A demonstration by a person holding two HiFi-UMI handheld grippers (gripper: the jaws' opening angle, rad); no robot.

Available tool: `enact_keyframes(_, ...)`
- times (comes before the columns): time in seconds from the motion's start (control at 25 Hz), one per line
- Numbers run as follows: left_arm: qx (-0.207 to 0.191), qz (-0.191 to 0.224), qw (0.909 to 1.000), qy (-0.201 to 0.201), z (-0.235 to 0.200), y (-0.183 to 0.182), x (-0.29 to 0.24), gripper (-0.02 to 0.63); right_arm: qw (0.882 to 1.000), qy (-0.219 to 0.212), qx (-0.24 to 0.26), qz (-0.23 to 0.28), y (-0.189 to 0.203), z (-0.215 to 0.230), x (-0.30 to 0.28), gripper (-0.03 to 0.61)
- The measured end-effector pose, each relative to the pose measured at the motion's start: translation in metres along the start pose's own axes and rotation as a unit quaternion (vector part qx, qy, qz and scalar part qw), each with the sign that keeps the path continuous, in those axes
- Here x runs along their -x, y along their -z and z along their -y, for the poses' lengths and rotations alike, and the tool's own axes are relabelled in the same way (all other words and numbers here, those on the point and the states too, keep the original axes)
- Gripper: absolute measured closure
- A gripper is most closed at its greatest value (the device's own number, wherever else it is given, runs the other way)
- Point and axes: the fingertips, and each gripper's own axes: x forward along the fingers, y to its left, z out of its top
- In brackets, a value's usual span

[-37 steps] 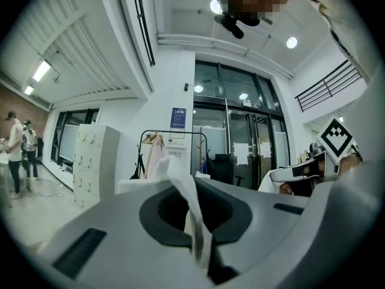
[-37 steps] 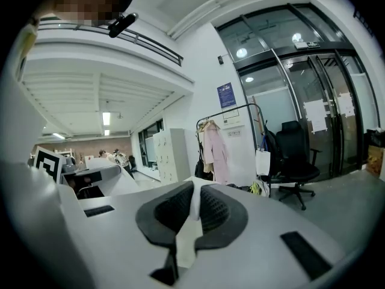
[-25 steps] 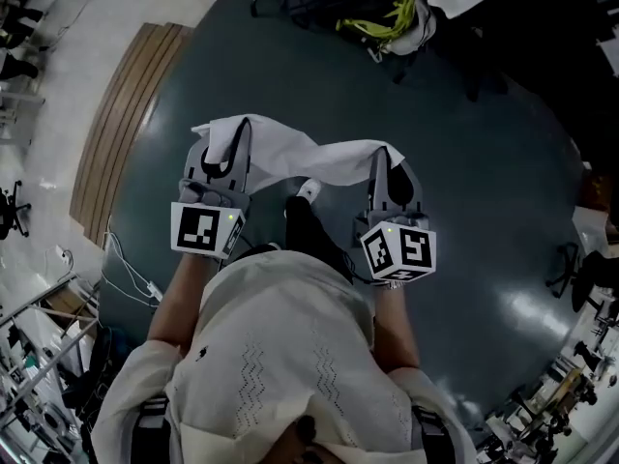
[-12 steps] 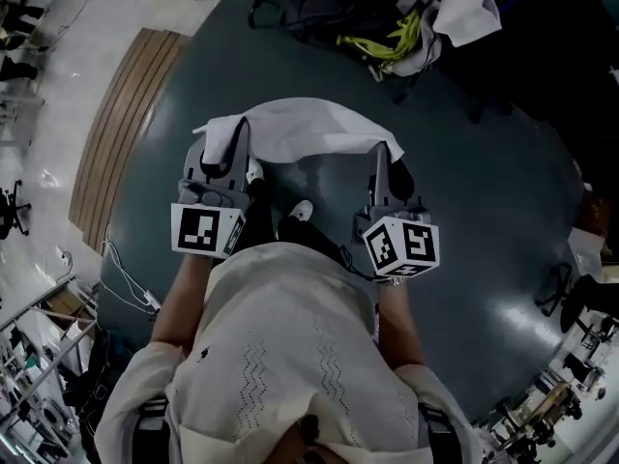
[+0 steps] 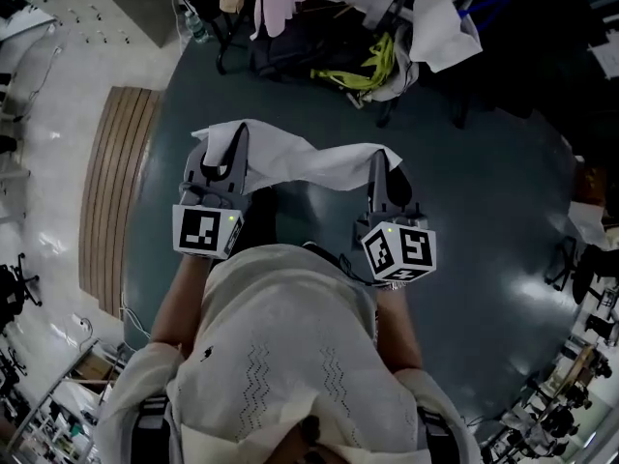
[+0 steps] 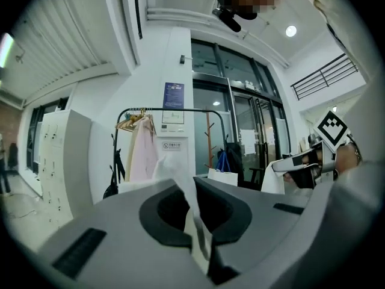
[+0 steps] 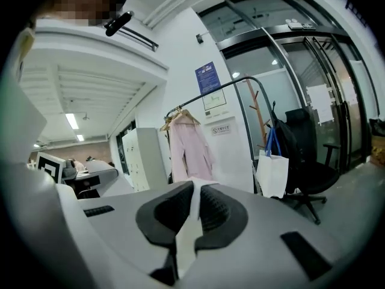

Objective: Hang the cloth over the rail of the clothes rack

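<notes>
A white cloth (image 5: 302, 159) is stretched between the two grippers in front of the person, above the dark floor. My left gripper (image 5: 236, 139) is shut on its left corner, and the cloth (image 6: 172, 171) pokes up between the pads (image 6: 212, 205). My right gripper (image 5: 378, 160) is shut on the right corner, with a strip of cloth (image 7: 186, 238) pinched in the jaws. The clothes rack stands ahead; its black rail (image 6: 174, 109) (image 7: 224, 87) carries a pink garment (image 6: 142, 153) (image 7: 190, 149) on a hanger. Both grippers are still some way short of the rail.
Under the rack lie dark bags and a yellow-green item (image 5: 368, 66). A white bag (image 7: 272, 173) hangs off a wooden coat stand beside a black office chair (image 7: 310, 173). White lockers (image 7: 144, 158) stand left of the rack. A wooden floor strip (image 5: 111, 191) runs along the left.
The person has moved forward, so the rack and the clutter below it are nearer in the head view. Both grippers still hold the cloth, which sags a little more in the middle.
</notes>
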Motion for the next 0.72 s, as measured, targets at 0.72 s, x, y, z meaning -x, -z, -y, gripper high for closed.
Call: enact_keyframes(0.72, 0.009, 0.019, 0.9930, 0.116, -0.139, -0.027, -0.209, 0.598, 0.993, 0.118, 0.012, 0.027, -0.080, 0.010, -0.189, 0.554)
